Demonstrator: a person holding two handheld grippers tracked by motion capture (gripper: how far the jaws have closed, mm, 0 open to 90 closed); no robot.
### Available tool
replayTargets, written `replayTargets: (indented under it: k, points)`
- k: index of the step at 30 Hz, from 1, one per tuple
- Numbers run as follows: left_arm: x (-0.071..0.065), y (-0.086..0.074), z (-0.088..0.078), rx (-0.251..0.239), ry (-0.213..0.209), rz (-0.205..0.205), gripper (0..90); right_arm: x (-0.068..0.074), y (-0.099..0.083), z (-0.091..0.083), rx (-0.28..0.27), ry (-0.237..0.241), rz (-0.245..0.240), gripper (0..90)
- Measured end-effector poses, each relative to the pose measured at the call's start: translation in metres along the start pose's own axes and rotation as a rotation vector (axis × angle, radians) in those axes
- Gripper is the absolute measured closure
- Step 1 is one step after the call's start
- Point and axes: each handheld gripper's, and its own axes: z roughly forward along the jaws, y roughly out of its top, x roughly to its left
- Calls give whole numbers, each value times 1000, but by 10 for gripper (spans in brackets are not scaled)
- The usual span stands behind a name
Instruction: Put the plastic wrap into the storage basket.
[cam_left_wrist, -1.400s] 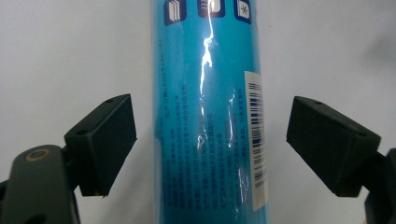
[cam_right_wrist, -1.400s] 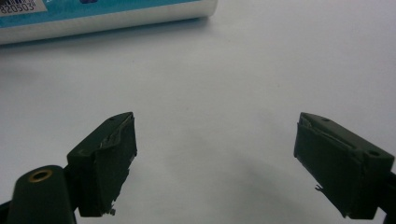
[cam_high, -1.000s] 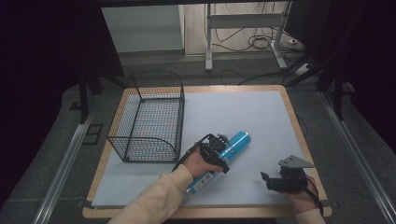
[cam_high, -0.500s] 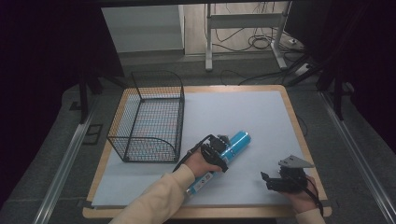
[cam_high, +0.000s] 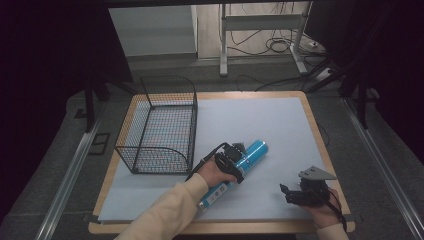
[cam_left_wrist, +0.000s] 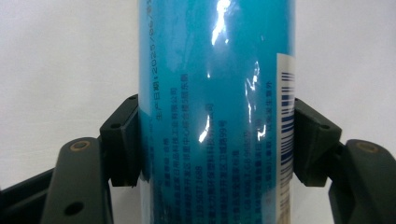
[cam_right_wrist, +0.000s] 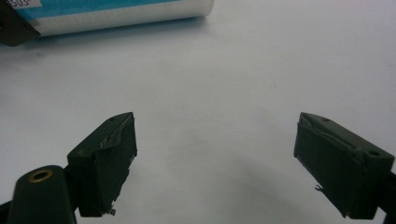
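Wooden table (cam_high: 320, 131) covered by a pale blue-grey mat (cam_high: 260, 120). Black wire basket (cam_high: 159, 127) stands on the mat's left part, blue cylindrical can (cam_high: 252, 154) lies on its side just right of it, near the front.

We are seeing a glossy blue cylindrical can (cam_high: 246, 159) lying on its side on the counter (cam_high: 260, 120), toward the front edge and angled diagonally, with a white end pointing at the front. Small printed text and a white barcode panel are running along its body (cam_left_wrist: 215, 116). The left gripper (cam_high: 231, 162) is clamping its middle.
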Motion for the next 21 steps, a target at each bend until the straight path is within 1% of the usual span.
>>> replayTargets:
  k: [3, 5, 7, 9, 12, 15, 17, 21]
  points:
    - [0, 1, -2, 7, 10, 8, 313, 0, 0, 0, -2, 0, -1, 136]
    - [2, 2, -5, -3, 1, 8, 313, 0, 0, -1, -3, -1, 0, 136]
    - [3, 2, -7, 1, -3, 10, 313, -1, 0, -1, -5, -3, 0, 136]
    - [3, 2, -8, 7, 6, 22, 313, 0, 0, -1, -5, -4, 0, 136]
    - [2, 1, -9, 16, 15, 49, 313, 0, 0, -1, -5, -6, -2, 136]
    - [4, 0, -10, 16, -3, 37, 313, 0, 0, -1, -7, -10, -6, 136]
    - [5, -1, -12, 14, 0, 46, 313, 0, 0, -1, -9, -11, -5, 136]
    - [6, -1, -16, 3, -2, 43, 313, 0, 0, -1, -10, -12, -4, 136]
